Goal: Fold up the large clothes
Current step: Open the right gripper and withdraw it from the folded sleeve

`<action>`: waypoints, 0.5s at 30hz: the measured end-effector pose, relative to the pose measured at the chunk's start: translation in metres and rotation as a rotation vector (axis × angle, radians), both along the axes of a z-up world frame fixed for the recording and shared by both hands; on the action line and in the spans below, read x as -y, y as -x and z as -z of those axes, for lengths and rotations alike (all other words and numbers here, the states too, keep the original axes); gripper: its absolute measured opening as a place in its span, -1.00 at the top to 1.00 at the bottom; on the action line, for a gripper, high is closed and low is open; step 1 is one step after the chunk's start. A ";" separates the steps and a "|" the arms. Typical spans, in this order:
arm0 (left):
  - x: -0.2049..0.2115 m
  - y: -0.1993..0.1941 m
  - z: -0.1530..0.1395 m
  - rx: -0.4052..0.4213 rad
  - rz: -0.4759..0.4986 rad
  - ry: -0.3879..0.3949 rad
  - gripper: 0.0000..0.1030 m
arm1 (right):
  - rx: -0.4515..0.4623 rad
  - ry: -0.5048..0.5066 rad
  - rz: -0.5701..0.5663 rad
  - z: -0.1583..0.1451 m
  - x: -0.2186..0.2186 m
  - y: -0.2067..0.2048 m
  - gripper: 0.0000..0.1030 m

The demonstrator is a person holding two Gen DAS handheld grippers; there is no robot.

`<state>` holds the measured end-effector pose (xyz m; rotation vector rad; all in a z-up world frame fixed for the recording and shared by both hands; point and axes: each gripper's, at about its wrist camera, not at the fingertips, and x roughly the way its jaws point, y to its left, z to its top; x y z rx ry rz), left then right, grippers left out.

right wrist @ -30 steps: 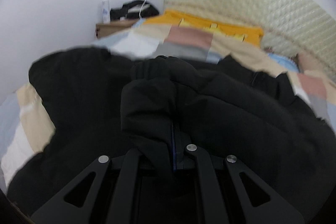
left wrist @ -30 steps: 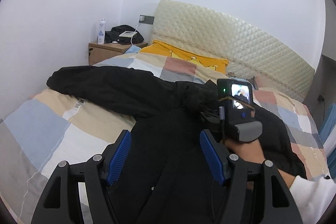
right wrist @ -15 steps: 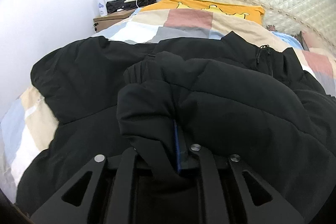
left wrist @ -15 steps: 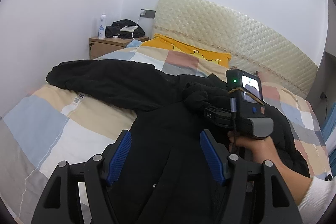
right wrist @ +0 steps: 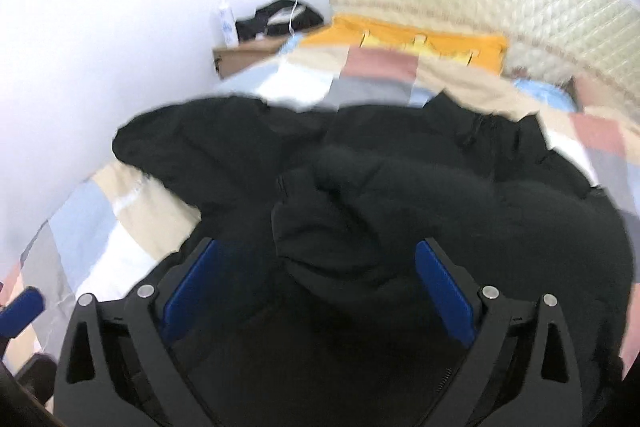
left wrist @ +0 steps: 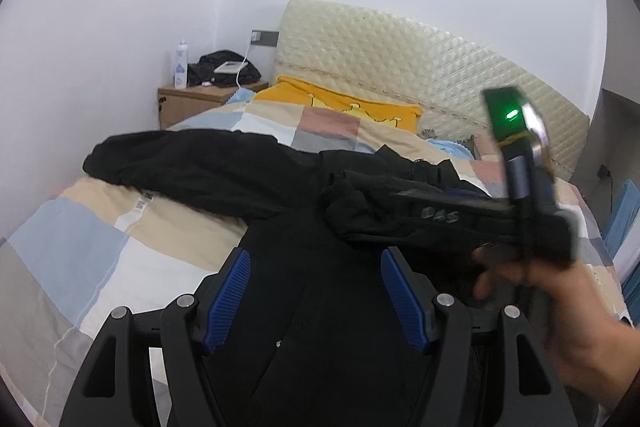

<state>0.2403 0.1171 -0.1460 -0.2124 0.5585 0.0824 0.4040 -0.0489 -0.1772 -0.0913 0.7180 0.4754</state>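
Note:
A large black padded jacket (left wrist: 320, 291) lies spread on the bed, one sleeve (left wrist: 188, 167) stretched out to the left. Its other sleeve (right wrist: 360, 219) lies folded across the body of the jacket (right wrist: 520, 227). My left gripper (left wrist: 316, 291) is open and empty above the jacket's lower part. My right gripper (right wrist: 320, 279) is open, its blue pads either side of the folded sleeve's cuff, not holding it. The right gripper also shows in the left wrist view (left wrist: 460, 215), blurred, just over the sleeve.
The bed has a patchwork checked cover (left wrist: 80, 251), a yellow pillow (left wrist: 344, 103) and a quilted cream headboard (left wrist: 420, 67). A wooden nightstand (left wrist: 188, 103) at the back left carries a white bottle (left wrist: 181, 65) and dark items. A white wall runs along the left.
My right gripper has opened and let go of the black sleeve, which now lies folded on the jacket. It has pulled back and up. My left gripper stayed open.

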 end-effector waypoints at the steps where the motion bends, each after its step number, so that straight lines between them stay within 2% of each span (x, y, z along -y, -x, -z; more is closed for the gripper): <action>1: 0.002 0.001 -0.001 0.003 0.002 -0.005 -0.31 | 0.008 -0.012 0.007 -0.008 0.006 0.006 -0.90; 6: 0.025 0.011 -0.008 0.006 0.055 -0.031 -0.31 | 0.080 -0.057 0.064 -0.046 0.044 0.043 -0.90; 11: 0.054 0.024 -0.018 0.045 0.093 -0.095 -0.31 | 0.189 -0.030 0.136 -0.075 0.084 0.087 -0.92; 15: 0.062 0.034 -0.023 0.048 0.114 -0.087 -0.31 | 0.250 -0.045 0.185 -0.090 0.116 0.124 -0.98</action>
